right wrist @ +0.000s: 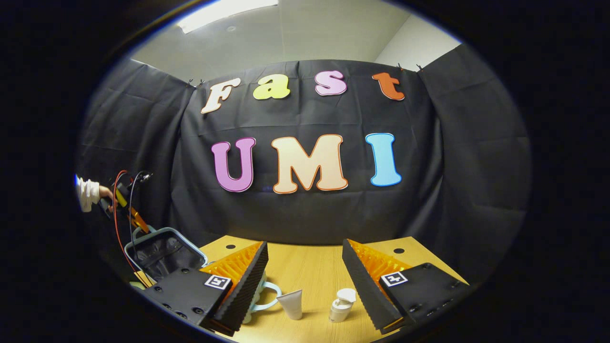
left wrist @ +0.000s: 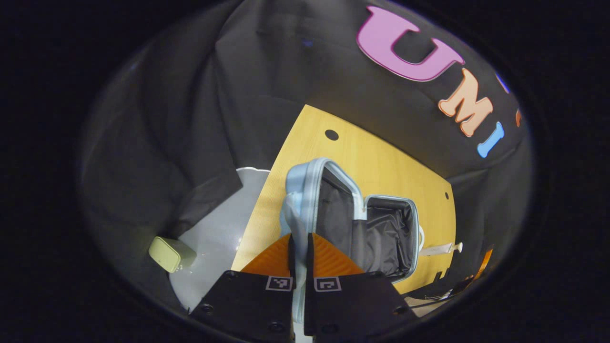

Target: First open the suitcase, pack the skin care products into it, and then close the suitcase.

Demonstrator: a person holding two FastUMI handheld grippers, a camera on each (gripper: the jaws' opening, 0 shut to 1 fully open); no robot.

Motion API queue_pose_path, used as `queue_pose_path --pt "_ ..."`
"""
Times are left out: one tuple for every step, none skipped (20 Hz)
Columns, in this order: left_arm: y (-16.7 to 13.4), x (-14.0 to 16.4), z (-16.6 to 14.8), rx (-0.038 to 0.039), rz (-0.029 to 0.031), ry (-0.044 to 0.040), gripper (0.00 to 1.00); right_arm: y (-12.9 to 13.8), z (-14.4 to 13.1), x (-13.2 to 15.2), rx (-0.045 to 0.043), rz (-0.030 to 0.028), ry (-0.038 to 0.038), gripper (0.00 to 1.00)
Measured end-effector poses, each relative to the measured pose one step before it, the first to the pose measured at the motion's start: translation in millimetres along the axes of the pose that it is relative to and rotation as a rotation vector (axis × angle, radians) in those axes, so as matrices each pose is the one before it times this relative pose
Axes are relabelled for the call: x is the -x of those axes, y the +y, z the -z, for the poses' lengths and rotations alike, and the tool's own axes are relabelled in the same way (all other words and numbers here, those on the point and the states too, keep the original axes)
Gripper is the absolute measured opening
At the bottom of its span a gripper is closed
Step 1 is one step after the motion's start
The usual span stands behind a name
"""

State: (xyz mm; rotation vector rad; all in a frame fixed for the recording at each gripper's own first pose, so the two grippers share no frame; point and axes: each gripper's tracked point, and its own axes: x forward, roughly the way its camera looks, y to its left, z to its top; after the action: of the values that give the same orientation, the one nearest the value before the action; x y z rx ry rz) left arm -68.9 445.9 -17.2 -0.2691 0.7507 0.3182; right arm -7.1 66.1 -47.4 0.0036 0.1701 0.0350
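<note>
- The pale blue suitcase lies open on the wooden desk, its dark lining showing and its lid raised.
- The left gripper has its jaws pinched on the lid's blue edge.
- The right gripper holds its jaws spread wide above the desk; a white tube and a white pump bottle stand between them, untouched.

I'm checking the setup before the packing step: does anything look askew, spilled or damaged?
Nothing is spilled or broken. The suitcase lies open on the table, its lid held up by the left gripper pinching its rim, as opening needs. The tube and pump bottle stand upright between the right gripper's open fingers.
</note>
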Motion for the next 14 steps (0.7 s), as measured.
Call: queue_pose_path --pt "8.86 -7.68 5.5 0.02369 0.02702 -0.00564 0.02 -1.17 -0.36 -1.3 0.00233 0.00685 0.00437 0.98" --pt "11.24 -9.09 3.22 0.02386 0.0163 -0.01044 0.02 -1.81 -0.54 -1.0 -0.00229 0.00685 0.00679 0.98" --pt "12.03 -7.78 5.67 0.02374 0.01613 -0.00583 0.02 -1.41 -0.99 -1.17 -0.00491 0.00621 0.0023 0.98" --pt "10.53 -6.79 4.56 0.02374 0.01356 -0.00706 0.02 -0.74 -1.18 -1.17 -0.00779 0.00582 -0.00027 0.98" --pt "9.05 -2.23 7.38 0.01672 0.01043 -0.00796 0.01 -0.15 0.65 -1.75 -0.00692 0.00523 0.00349 0.98" --pt "9.02 -3.18 4.19 0.01277 0.01044 -0.00761 0.01 0.08 1.3 -1.54 -0.00422 0.00519 0.00629 0.96" --pt "5.94 -2.62 3.87 0.01163 0.01283 -0.00286 0.02 -0.26 2.7 -0.94 -0.00153 0.00263 0.00887 0.98" --pt "7.2 -3.05 1.89 0.00914 0.00454 -0.00261 0.02 1.24 2.44 -0.37 0.00312 0.00184 0.00997 0.98" --pt "5.17 -3.88 4.45 0.00482 0.00734 0.00221 0.02 1.13 2.77 0.24 0.00607 0.00044 0.00794 0.98" --pt "5.26 -2.37 3.25 0.00093 0.00204 0.00203 0.02 1.38 1.82 -0.15 0.00741 -0.00105 0.00874 0.96" --pt "1.56 -4.12 3.05 -0.00238 0.0046 0.00193 0.02 1.21 2.36 0.94 0.00814 -0.00269 0.00554 0.96" --pt "5.43 -6.95 5.57 -0.00213 -0.00098 0.0079 0.02 1.44 1.59 0.72 0.00892 -0.00243 0.00471 0.98" --pt "9.06 -2.73 4.2 0.00125 -0.00975 0.00929 0.01 0.94 0.64 0.26 0.00826 -0.00163 0.00407 0.98" --pt "6.0 -2.69 4.11 0.00257 -0.01816 0.01079 0.02 0.99 0.64 1.26 0.00698 -0.00171 0.00182 0.98"
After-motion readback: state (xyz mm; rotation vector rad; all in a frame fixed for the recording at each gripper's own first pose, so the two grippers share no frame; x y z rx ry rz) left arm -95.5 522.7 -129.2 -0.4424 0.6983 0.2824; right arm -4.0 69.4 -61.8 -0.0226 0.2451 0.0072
